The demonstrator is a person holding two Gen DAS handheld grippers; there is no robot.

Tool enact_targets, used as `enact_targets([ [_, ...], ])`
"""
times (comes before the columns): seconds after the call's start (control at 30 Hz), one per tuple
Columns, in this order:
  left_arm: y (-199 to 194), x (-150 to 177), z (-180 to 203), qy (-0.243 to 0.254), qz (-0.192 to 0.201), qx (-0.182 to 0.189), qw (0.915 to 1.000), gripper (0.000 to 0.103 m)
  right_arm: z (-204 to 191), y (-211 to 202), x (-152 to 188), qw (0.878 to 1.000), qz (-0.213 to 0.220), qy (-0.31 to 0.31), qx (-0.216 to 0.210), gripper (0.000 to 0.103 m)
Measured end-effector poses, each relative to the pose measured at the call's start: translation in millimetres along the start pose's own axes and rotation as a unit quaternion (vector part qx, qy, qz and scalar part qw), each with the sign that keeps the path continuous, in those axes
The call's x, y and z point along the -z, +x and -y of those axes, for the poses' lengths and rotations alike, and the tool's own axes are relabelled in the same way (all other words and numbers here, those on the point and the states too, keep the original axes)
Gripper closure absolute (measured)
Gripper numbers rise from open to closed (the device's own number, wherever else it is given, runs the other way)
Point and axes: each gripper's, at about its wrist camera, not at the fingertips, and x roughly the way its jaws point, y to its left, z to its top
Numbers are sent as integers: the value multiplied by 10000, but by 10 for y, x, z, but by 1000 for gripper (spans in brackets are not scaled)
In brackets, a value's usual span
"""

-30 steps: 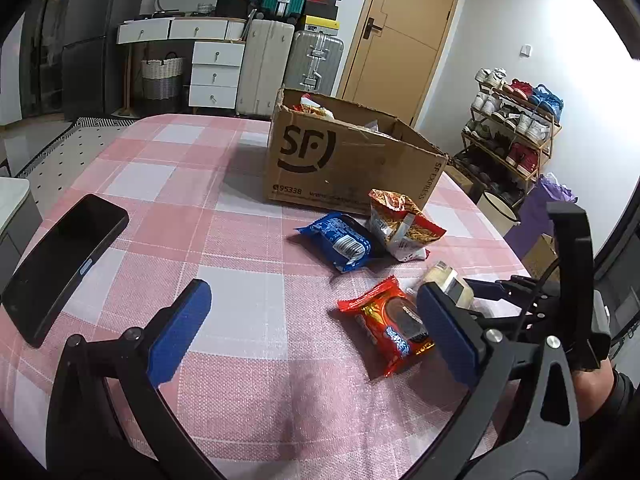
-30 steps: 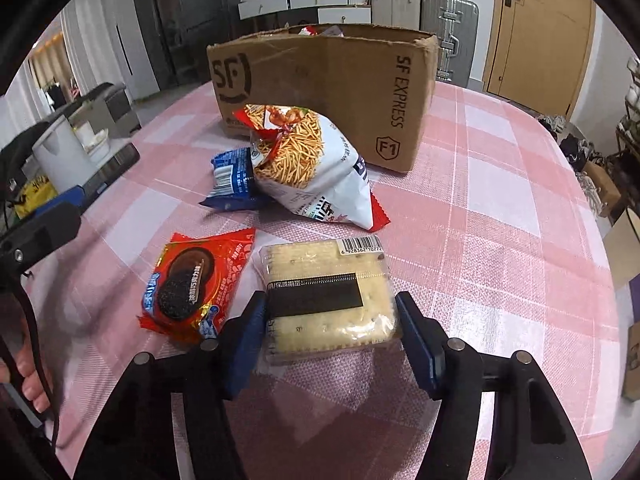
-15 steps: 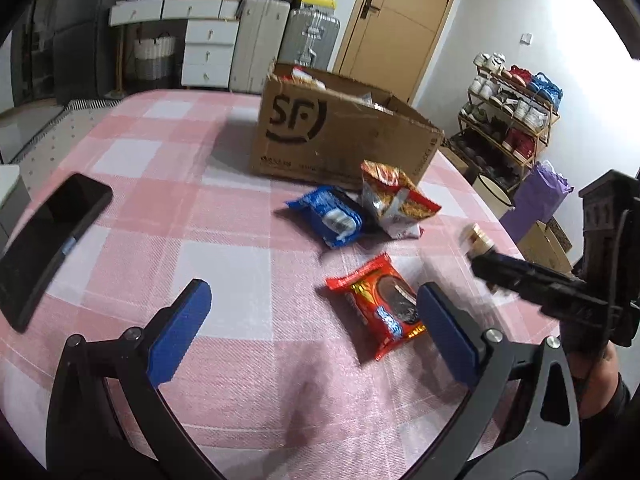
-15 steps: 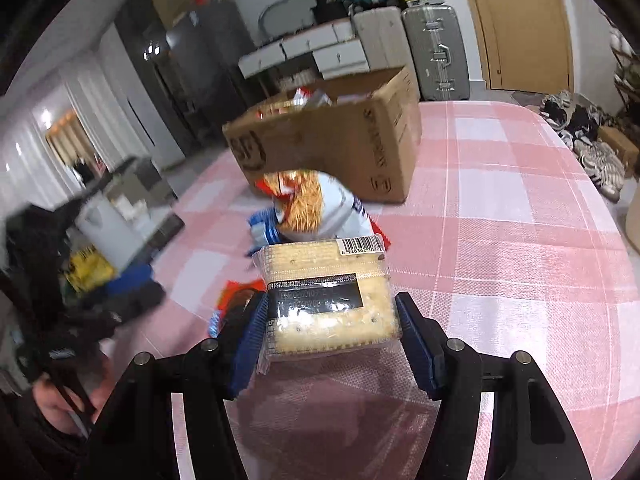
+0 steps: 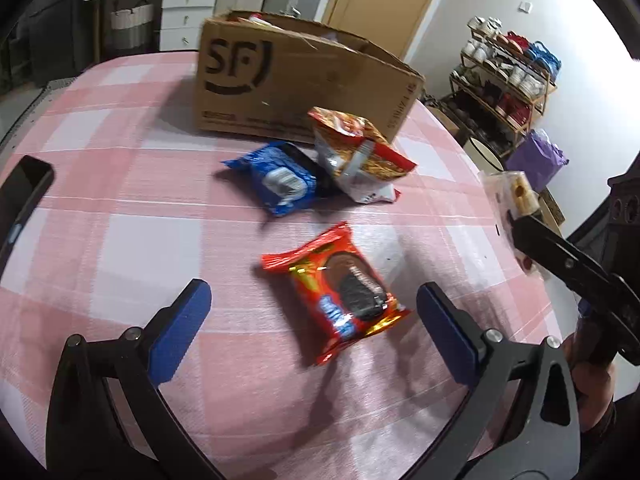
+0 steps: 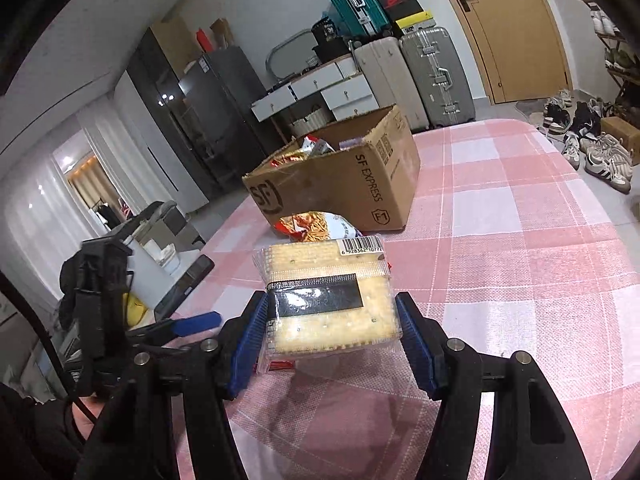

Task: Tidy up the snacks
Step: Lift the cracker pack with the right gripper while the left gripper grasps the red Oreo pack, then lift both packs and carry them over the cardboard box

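Note:
My right gripper is shut on a clear pack of crackers, lifted off the table; from the left wrist view the same pack hangs at the right edge. My left gripper stands open, low over the pink checked table, its blue pads either side of a red cookie packet. Beyond lie a blue cookie packet and a bag of stick snacks. An open cardboard box with snacks inside stands behind them; it also shows from the right wrist.
A black phone lies at the table's left edge. The table edge curves away on the right, with a shoe rack and a purple bag beyond. Suitcases and a white dresser stand at the far wall.
My right gripper has lifted the cracker pack off the table and tilted up toward the box. My left gripper has dropped and moved forward over the red packet.

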Motion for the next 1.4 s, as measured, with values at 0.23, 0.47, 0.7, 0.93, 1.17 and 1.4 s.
enact_targets([
  [0.23, 193, -94, 106, -100, -269, -122, 9995, 1, -7, -155, 40, 9998, 151, -15, -164, 39],
  [0.47, 393, -193, 232, -115, -597, -497, 9969, 1, 54, -240, 58, 9995, 238, 110, -166, 39],
  [0.7, 424, -276, 346, 32, -664, -611, 9959, 16, 67, -283, 65, 9994, 277, 124, -158, 39],
  [0.93, 393, -289, 363, 289, -647, -427, 9966, 47, 78, -326, 86, 9993, 296, 145, -160, 38],
  [1.17, 298, -276, 438, 709, -602, -240, 9954, 65, 47, -368, 104, 9994, 285, 182, -87, 38],
  [1.4, 81, -259, 378, 693, -384, -143, 9968, 66, -98, -427, 91, 9995, 299, 44, -49, 38],
])
